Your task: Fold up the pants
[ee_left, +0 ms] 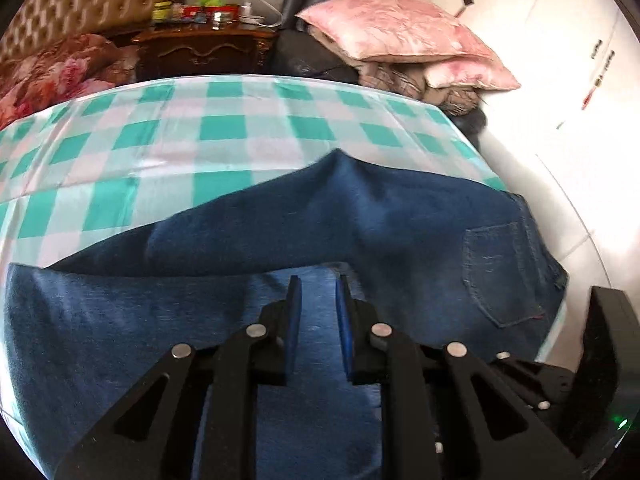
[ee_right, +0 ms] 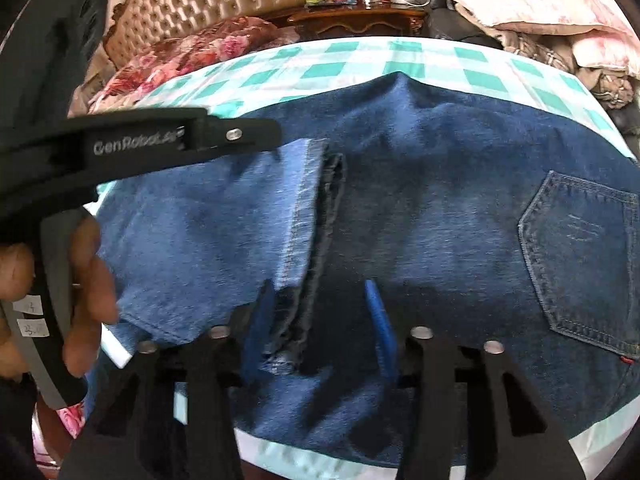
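Blue denim pants (ee_left: 360,220) lie folded on a green-and-white checked bed sheet (ee_left: 224,128), back pocket (ee_left: 504,272) at the right. A lighter leg end (ee_right: 224,224) is folded over the darker seat part, its hem (ee_right: 308,220) running down the middle. My left gripper (ee_left: 318,284) hovers just over the lighter fabric, jaws apart and empty. My right gripper (ee_right: 320,292) is open, its left finger beside the hem's frayed corner (ee_right: 284,356). The left gripper's body (ee_right: 180,140) and the hand holding it show at the left in the right wrist view.
A pink pillow (ee_left: 400,28) on a pile of bedding lies at the far right. A dark wooden nightstand (ee_left: 204,48) with jars stands behind the bed, next to a tufted headboard (ee_right: 208,4). A floral quilt (ee_right: 192,52) lies at the far left.
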A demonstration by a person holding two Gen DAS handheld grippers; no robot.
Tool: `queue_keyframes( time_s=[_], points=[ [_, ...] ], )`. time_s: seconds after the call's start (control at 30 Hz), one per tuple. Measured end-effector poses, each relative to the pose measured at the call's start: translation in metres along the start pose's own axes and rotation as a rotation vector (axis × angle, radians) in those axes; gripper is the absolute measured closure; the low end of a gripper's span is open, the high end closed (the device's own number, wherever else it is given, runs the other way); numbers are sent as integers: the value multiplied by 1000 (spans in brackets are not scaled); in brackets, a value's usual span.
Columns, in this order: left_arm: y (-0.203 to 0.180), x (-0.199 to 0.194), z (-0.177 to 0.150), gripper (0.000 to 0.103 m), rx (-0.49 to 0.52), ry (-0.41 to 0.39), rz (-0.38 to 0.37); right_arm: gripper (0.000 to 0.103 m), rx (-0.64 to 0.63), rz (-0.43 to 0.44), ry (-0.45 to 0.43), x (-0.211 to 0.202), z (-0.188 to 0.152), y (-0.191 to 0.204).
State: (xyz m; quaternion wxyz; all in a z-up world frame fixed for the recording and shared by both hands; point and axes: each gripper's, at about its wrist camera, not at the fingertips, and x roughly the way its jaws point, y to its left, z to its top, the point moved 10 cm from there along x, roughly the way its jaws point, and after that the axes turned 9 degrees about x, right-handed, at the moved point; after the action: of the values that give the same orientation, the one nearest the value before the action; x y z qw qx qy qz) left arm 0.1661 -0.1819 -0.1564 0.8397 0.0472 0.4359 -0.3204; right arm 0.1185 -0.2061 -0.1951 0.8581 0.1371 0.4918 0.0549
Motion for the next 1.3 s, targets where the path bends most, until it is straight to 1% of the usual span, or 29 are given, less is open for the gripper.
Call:
queue_keyframes(
  time_s=[0.07, 0.1, 0.13, 0.2, 0.23, 0.3, 0.37, 0.43, 0.47, 0.5, 0.53, 0.57, 0.6, 0.67, 0.7, 0.73, 0.77, 0.83, 0.87, 0.9, 0.93, 1.0, 1.07, 1.1, 1.13, 1.17, 1.23, 1.27, 1.3],
  points=[
    [-9, 6, 3, 84, 17, 28, -8, 64, 1, 4, -5, -1, -1, 1],
    [-10, 10, 4, 81, 29, 46, 7, 63, 8, 10, -11, -1, -1, 1],
    [-10, 14, 4, 71, 44, 62, 23, 62, 19, 19, -14, -2, -2, 0],
    [-15, 22, 5, 63, 87, 97, 47, 61, 25, 28, -11, -3, -4, 0],
    [-19, 26, 6, 63, 106, 115, 51, 61, 28, 32, -11, -4, -4, 0],
    [-18, 35, 3, 64, 140, 168, 103, 61, 40, 45, -11, -5, -5, -2],
    [-22, 44, -1, 65, 184, 208, 118, 61, 45, 53, -16, -6, -6, -3],
    [-20, 53, -7, 75, 218, 252, 161, 61, 36, 48, -20, -6, -7, -2],
    [-20, 55, -9, 75, 234, 255, 173, 63, 27, 41, -21, -6, -7, -1],
    [-21, 56, -9, 77, 246, 253, 186, 75, 21, 45, -17, -6, -7, -1],
    [-22, 54, -8, 83, 243, 247, 187, 86, 30, 85, 1, -5, -7, 3],
    [-22, 49, -5, 87, 227, 230, 178, 88, 34, 79, -1, -8, -6, 4],
    [-22, 45, -1, 91, 209, 213, 171, 100, 26, 69, -10, -11, -5, 4],
    [-17, 36, 8, 92, 168, 170, 165, 100, 4, 61, -21, -15, -4, 8],
    [-14, 38, 8, 85, 133, 162, 146, 100, 0, 48, -15, -13, -5, 8],
    [-12, 41, 6, 72, 117, 166, 140, 99, -7, 40, -9, -10, -7, 7],
    [-9, 43, 4, 67, 107, 167, 136, 99, -15, 35, -18, -10, -7, 8],
    [-3, 25, 10, 66, 35, 54, 109, 99, -30, 13, -23, -11, -8, 9],
    [6, 9, 13, 66, -29, -19, 104, 99, -36, 5, -28, -12, -8, 9],
    [18, -5, 12, 66, -93, -61, 106, 98, -37, 2, -31, -12, -9, 10],
    [30, -20, 8, 66, -151, -103, 121, 95, -34, 5, -29, -13, -9, 10],
    [63, -64, -13, 66, -253, -190, 212, 93, -24, 9, -28, -18, -8, 9],
    [94, -107, -41, 66, -329, -279, 261, 82, -43, -12, -74, -30, 0, 11],
    [111, -123, -58, 66, -365, -284, 311, 61, -56, -43, -122, -41, 8, 11],
    [134, -143, -82, 66, -417, -284, 367, 29, -58, -51, -151, -48, 14, 12],
    [151, -161, -103, 66, -465, -294, 393, 21, -61, -39, -185, -54, 24, 15],
    [175, -191, -138, 69, -533, -318, 444, 19, -97, -8, -227, -65, 36, 30],
    [183, -208, -158, 69, -543, -328, 482, 18, -111, 3, -232, -66, 38, 37],
    [186, -218, -171, 69, -535, -330, 495, 17, -115, 30, -228, -64, 41, 47]
  ],
)
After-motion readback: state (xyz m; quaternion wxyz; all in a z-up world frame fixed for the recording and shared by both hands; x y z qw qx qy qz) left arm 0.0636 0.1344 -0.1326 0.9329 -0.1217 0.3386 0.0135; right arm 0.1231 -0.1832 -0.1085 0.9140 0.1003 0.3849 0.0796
